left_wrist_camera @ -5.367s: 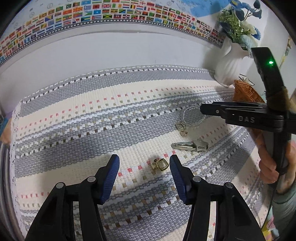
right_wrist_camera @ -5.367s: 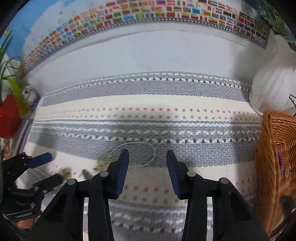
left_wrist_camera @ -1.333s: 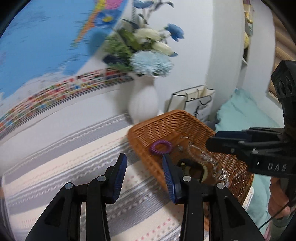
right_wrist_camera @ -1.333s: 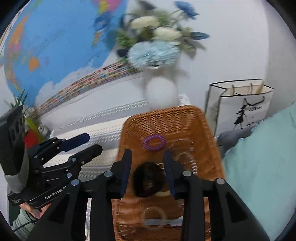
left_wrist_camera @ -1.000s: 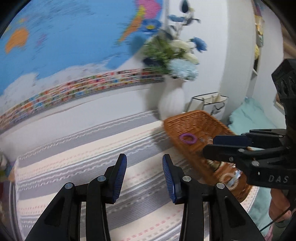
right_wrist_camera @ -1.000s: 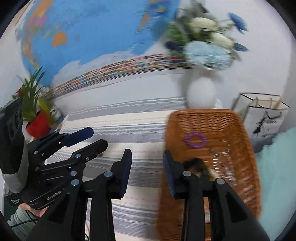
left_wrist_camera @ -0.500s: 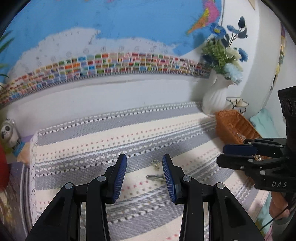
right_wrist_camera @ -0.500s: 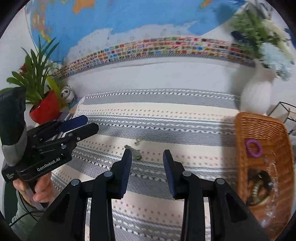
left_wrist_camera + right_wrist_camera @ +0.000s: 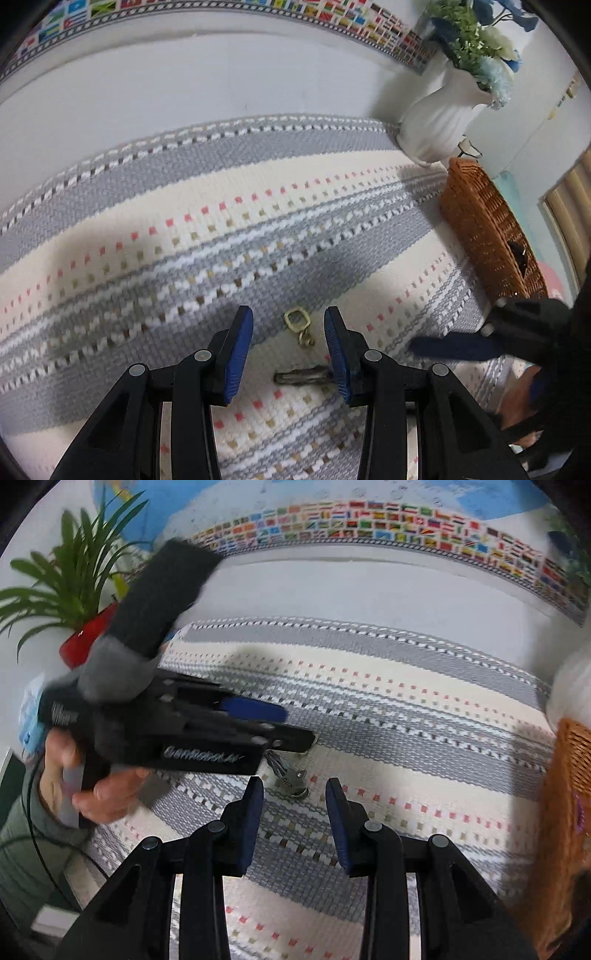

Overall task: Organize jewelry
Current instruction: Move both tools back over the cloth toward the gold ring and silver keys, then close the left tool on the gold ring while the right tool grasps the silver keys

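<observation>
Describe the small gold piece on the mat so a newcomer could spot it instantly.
On the striped woven mat, look just ahead of the left hand-held gripper. The gold ring charm lies there, yellow and loop-shaped, unlike the longer silver hair clip nearer the camera.

Soft, even light is falling from above, casting faint grey shadows across the striped grey-and-cream woven mat (image 9: 258,206). Fisheye bending is curving both views' edges into black corners. Motion blur is smearing the black left gripper (image 9: 295,727) in the right view.

I'm looking at a home. A striped woven cloth (image 9: 258,206) covers the table. At the far wall stand a white ribbed flower vase (image 9: 439,118), a flag-bordered world map (image 9: 369,520) and, far left, a red-potted plant (image 9: 70,590).
</observation>
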`<action>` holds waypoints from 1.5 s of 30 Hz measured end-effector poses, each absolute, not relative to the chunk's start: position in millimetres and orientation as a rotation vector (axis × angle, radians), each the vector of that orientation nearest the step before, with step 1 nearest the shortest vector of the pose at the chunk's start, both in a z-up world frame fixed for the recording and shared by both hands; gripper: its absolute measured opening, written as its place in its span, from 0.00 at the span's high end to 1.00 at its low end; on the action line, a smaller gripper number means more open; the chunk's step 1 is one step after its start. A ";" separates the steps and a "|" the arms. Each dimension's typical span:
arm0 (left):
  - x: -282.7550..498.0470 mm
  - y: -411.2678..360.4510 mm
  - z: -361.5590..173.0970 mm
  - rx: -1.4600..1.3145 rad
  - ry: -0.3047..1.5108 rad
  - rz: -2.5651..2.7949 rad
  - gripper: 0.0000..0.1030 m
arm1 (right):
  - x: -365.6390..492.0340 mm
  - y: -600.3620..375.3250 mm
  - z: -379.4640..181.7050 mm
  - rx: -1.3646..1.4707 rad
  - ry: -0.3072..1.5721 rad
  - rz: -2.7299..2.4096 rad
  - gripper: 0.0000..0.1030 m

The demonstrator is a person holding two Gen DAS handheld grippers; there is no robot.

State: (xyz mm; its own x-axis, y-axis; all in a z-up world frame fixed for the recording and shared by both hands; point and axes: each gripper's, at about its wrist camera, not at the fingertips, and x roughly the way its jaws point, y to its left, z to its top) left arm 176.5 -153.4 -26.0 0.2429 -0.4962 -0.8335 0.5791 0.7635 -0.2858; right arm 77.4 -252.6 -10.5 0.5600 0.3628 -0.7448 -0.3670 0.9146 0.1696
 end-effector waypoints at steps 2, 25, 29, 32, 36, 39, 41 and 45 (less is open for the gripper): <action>176.9 -155.3 -27.1 0.072 1.117 -0.761 0.61 | 78.8 -249.0 -14.2 -0.015 0.874 0.454 0.63; 173.7 -170.4 -29.5 0.140 1.074 -0.717 0.64 | 104.4 -222.4 -45.4 -0.122 0.907 0.461 0.64; 171.1 -169.6 -29.3 0.149 1.071 -0.719 0.66 | 106.5 -222.3 -47.0 -0.132 0.904 0.450 0.79; 168.1 -169.4 -29.1 0.148 1.080 -0.725 0.72 | 107.9 -221.2 -47.8 -0.134 0.906 0.452 0.82; 164.7 -170.4 -28.4 0.167 1.073 -0.716 0.73 | 99.7 -221.4 -45.0 -0.143 0.910 0.456 0.82; 162.5 -172.1 -28.3 0.185 1.061 -0.696 0.84 | 90.4 -222.8 -42.9 -0.147 0.912 0.457 0.82; 161.5 -176.1 -28.9 0.198 1.052 -0.683 0.89 | 85.6 -224.0 -43.1 -0.151 0.916 0.453 0.82; 159.7 -176.8 -27.9 0.212 1.039 -0.679 0.93 | 78.0 -230.0 -40.9 -0.147 0.920 0.439 0.82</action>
State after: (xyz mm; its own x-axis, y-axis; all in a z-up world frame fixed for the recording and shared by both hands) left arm 159.7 -176.8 -27.9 0.3263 -0.4166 -0.8485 0.6093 0.7790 -0.1482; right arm 78.0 -230.0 -40.9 0.5249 0.3036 -0.7952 -0.4271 0.9021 0.0624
